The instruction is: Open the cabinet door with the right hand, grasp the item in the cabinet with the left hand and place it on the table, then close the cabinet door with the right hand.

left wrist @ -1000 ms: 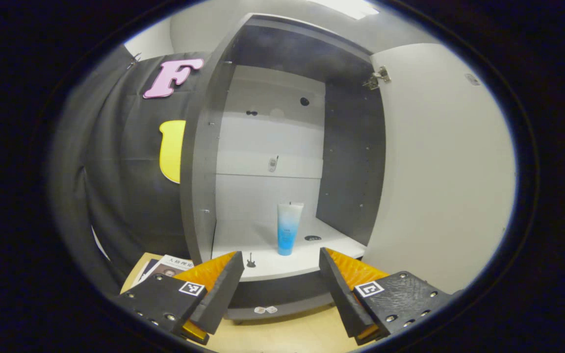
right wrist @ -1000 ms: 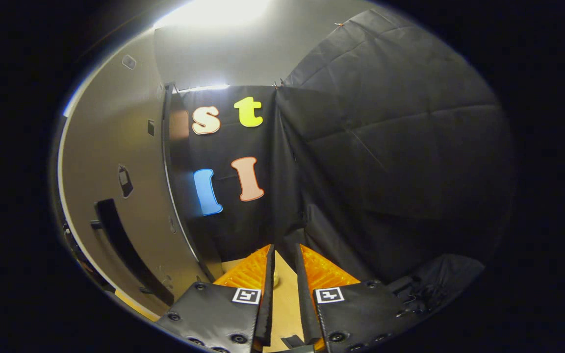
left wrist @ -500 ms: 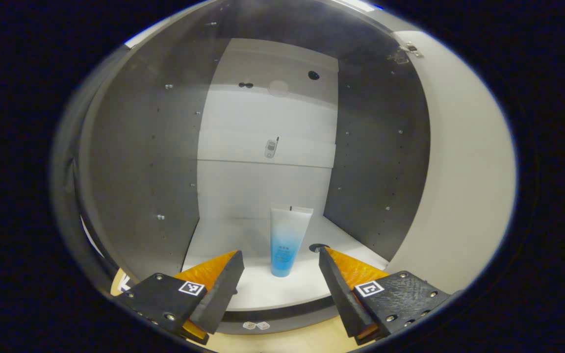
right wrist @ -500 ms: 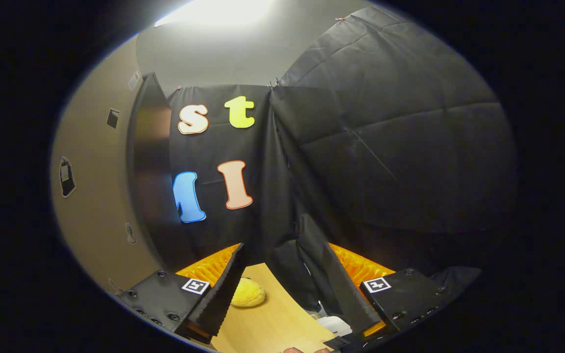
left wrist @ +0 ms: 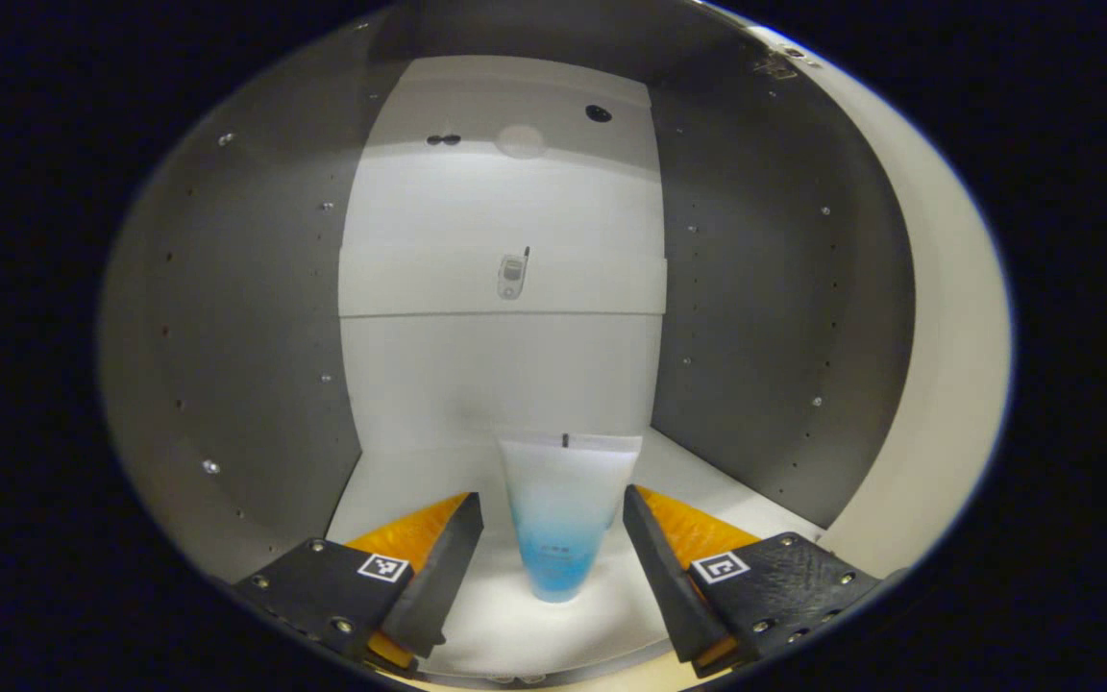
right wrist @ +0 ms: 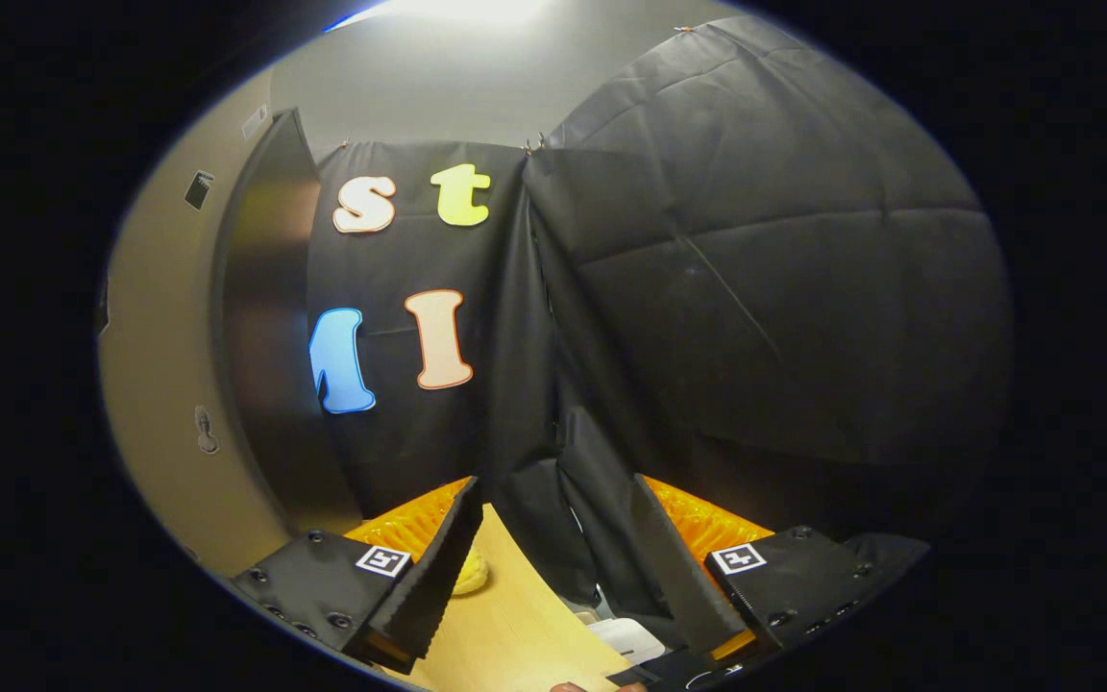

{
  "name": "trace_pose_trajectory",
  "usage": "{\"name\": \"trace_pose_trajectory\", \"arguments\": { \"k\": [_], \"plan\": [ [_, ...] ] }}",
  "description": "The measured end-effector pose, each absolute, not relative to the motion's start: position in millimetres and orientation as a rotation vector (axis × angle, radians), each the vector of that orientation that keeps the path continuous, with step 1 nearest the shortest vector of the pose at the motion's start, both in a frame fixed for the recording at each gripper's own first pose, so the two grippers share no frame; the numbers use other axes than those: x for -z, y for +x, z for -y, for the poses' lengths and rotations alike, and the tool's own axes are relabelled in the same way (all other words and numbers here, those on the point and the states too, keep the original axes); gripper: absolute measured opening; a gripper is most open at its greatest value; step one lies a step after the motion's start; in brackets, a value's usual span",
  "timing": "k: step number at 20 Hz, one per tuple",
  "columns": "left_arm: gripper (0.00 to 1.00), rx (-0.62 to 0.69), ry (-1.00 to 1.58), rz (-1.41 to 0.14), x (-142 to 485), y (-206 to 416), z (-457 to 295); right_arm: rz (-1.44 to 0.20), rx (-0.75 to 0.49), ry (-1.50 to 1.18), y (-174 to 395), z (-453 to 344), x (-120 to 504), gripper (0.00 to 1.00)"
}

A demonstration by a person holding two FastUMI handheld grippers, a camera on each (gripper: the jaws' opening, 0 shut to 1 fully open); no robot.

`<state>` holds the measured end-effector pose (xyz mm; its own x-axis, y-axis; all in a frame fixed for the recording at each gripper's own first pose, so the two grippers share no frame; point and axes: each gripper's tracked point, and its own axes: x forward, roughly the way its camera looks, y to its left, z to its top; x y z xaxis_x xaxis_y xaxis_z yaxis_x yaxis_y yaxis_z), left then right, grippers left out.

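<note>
In the left gripper view a white-and-blue tube (left wrist: 558,519) stands cap-down on the cabinet's white floor (left wrist: 390,490). My left gripper (left wrist: 552,514) is open, with a finger on each side of the tube and a gap on both sides. The cabinet's grey side walls (left wrist: 246,365) close in around it, and the open door (left wrist: 947,384) runs down the right edge. In the right gripper view my right gripper (right wrist: 553,519) is open and holds nothing, above the wooden table (right wrist: 505,625). The open cabinet door (right wrist: 169,384) stands to its left.
A yellow soft object (right wrist: 469,574) lies on the table behind the right gripper's left finger. A white object (right wrist: 626,638) sits near the table's front edge. Black cloth hangs behind and to the right of the table.
My left gripper has moved forward into the cabinet until the tube stands between its fingers. My right gripper opened, left the door handle and swung slightly right.
</note>
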<state>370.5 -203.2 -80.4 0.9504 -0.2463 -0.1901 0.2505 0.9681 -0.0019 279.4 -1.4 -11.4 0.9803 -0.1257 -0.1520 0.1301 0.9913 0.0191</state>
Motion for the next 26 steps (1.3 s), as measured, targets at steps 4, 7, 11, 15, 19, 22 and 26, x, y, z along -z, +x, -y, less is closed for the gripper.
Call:
{"name": "trace_pose_trajectory", "arguments": {
  "k": [4, 7, 11, 15, 19, 22, 26],
  "plan": [
    [0.64, 0.245, 0.023, -0.199, 84, 373, 204, -0.167, 0.149, 0.017, 278, 5, 17, 0.98],
    [0.51, 0.289, 0.014, -0.199, 84, 370, 210, -0.179, 0.149, 0.022, 277, 5, 23, 0.98],
    [0.49, 0.315, 0.067, -0.183, 82, 365, 211, -0.177, 0.150, 0.017, 274, 2, 24, 0.98],
    [0.51, 0.356, 0.084, -0.144, 71, 360, 213, -0.170, 0.151, 0.024, 265, 0, 22, 0.93],
    [0.49, 0.384, 0.082, -0.096, 65, 358, 209, -0.150, 0.168, 0.018, 252, 2, 15, 0.92],
    [0.49, 0.387, 0.034, -0.065, 64, 361, 210, -0.133, 0.186, 0.000, 237, 3, 9, 0.98],
    [0.52, 0.333, 0.055, -0.014, 65, 365, 209, -0.129, 0.195, 0.001, 217, 1, 8, 0.98]
  ]
}}
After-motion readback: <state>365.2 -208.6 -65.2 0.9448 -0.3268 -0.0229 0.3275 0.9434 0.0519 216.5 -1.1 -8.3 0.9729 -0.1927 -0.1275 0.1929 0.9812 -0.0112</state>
